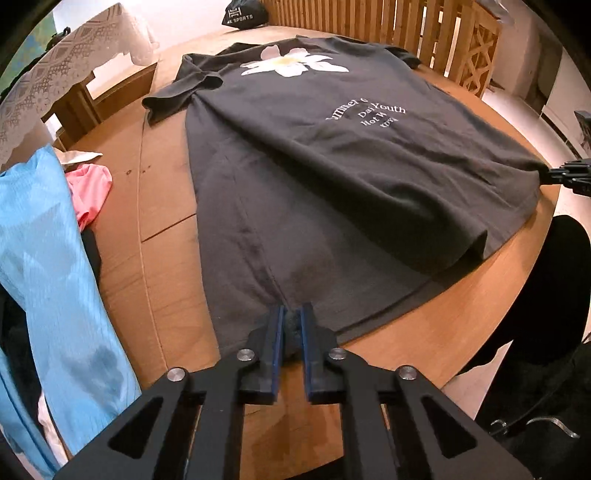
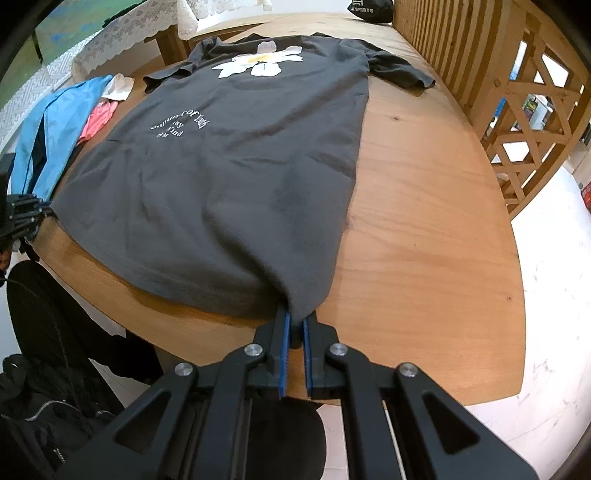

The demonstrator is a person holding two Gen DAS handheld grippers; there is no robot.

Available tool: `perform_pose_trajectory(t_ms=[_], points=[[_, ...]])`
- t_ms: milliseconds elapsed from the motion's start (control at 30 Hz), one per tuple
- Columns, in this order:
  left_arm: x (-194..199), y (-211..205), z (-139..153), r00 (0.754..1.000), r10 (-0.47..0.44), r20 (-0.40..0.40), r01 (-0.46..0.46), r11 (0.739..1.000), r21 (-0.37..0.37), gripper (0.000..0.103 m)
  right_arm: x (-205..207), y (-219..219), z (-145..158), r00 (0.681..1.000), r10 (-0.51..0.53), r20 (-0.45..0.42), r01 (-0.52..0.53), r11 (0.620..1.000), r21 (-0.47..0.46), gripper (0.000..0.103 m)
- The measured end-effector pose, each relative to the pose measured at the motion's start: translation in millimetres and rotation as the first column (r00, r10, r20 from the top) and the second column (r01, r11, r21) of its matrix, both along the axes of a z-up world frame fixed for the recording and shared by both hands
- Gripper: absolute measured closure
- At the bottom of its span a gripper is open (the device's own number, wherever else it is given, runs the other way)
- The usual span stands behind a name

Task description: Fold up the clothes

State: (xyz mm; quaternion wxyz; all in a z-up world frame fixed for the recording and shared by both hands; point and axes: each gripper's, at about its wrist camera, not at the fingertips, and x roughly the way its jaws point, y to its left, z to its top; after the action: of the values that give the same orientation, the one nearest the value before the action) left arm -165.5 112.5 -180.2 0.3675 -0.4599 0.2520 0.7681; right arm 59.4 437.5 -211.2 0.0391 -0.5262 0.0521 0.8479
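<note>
A: Listing item one: dark grey T-shirt (image 2: 221,177), spread flat along the wooden table (image 2: 424,221), white flower print (image 2: 260,62) at the far end, white lettering (image 2: 179,127) mid-body, both sleeves out to the sides.

B: And your claws?

A: My left claw (image 1: 292,317), blue-padded, is clamped on the hem at the shirt's near left corner. My right claw (image 2: 295,321) is clamped on the hem at the near right corner, where the cloth bunches into a point between the pads. Both corners lie at the near edge of the table.

B: Condition of the hem?

A: Between the two corners it sags in a shallow curve, with a soft fold showing toward the right side in the left wrist view.

B: Other stock on the table?

A: Light blue garment (image 1: 55,258), left of the shirt, draped over the table edge. Pink garment (image 1: 90,192) just beside it, apart from the shirt. White cloth (image 2: 118,86) beyond the pink one. Black bag with white lettering (image 1: 242,14) at the far end.

B: Surroundings?

A: Wooden slatted railing (image 2: 461,55) on the right; lace-covered table (image 1: 66,66) at far left.
</note>
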Motion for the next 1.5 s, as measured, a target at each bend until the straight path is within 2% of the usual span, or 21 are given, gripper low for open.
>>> perform_pose_trajectory(t_ms=[33,167,267,333,400,533,600,733,933,1067,1167,1367,1500], points=[[-0.2,-1.8,1.6,1.0,0.007,0.004,-0.007,1.0,0.009,0.097,-0.7,-0.5,-0.7,1.0,0.0,-0.002,0.0,1.0,0.009,0.097],[-4.3,-24.1,22.0,0.997,0.071,0.03,-0.074,0.99,0.122,0.098,0.1,1.8,0.3,1.0,-0.01,-0.014,0.01,1.0,0.019,0.097],[-8.4,-56.8,42.6,0.988,0.152,0.006,-0.151,0.971,0.185,0.098,1.7,3.5,3.5,0.999,-0.025,-0.022,0.025,1.0,0.017,0.098],[-12.2,-84.6,51.5,0.973,0.23,-0.018,-0.221,0.952,0.211,0.098,2.1,1.9,3.5,1.0,-0.024,-0.018,0.024,1.0,0.014,0.098],[-17.0,-111.5,47.2,0.958,0.282,0.061,-0.287,0.917,0.276,0.097,2.5,0.2,3.5,1.0,-0.022,-0.015,0.022,1.0,0.01,0.098],[-19.9,-117.3,6.9,0.941,0.311,0.136,-0.334,0.92,0.206,0.097,3.3,-3.0,3.5,1.0,-0.019,-0.008,0.019,1.0,0.002,0.097],[-19.9,-111.1,7.9,0.944,0.306,0.127,-0.327,0.922,0.207,0.097,6.1,-3.2,3.7,1.0,-0.013,-0.011,0.013,1.0,0.004,0.096],[-19.4,-101.8,17.4,0.951,0.291,0.1,-0.306,0.927,0.216,0.097,16.1,-1.0,4.2,1.0,0.006,-0.027,-0.006,1.0,0.019,0.075],[-17.6,-104.3,27.9,0.958,0.278,0.075,-0.288,0.935,0.207,0.097,31.2,2.3,4.9,0.998,0.036,-0.05,-0.034,0.999,0.043,0.074],[-19.4,-108.3,24.1,0.952,0.287,0.101,-0.303,0.93,0.207,0.097,41.1,4.2,5.3,0.996,0.057,-0.064,-0.053,0.997,0.059,0.074],[-20.4,-107.9,21.8,0.948,0.297,0.117,-0.315,0.927,0.202,0.097,41.7,-9.3,0.0,0.989,0.137,-0.059,-0.132,0.988,0.084,0.074],[-19.0,-104.7,30.1,0.951,0.293,0.097,-0.307,0.931,0.197,0.097,22.6,-7.2,-1.0,0.987,0.138,-0.083,-0.124,0.98,0.154,0.075],[-26.6,-98.1,37.7,0.954,0.289,0.082,-0.3,0.933,0.199,0.097,-11.0,7.4,26.9,0.98,0.104,-0.171,-0.097,0.994,0.047,0.076]])
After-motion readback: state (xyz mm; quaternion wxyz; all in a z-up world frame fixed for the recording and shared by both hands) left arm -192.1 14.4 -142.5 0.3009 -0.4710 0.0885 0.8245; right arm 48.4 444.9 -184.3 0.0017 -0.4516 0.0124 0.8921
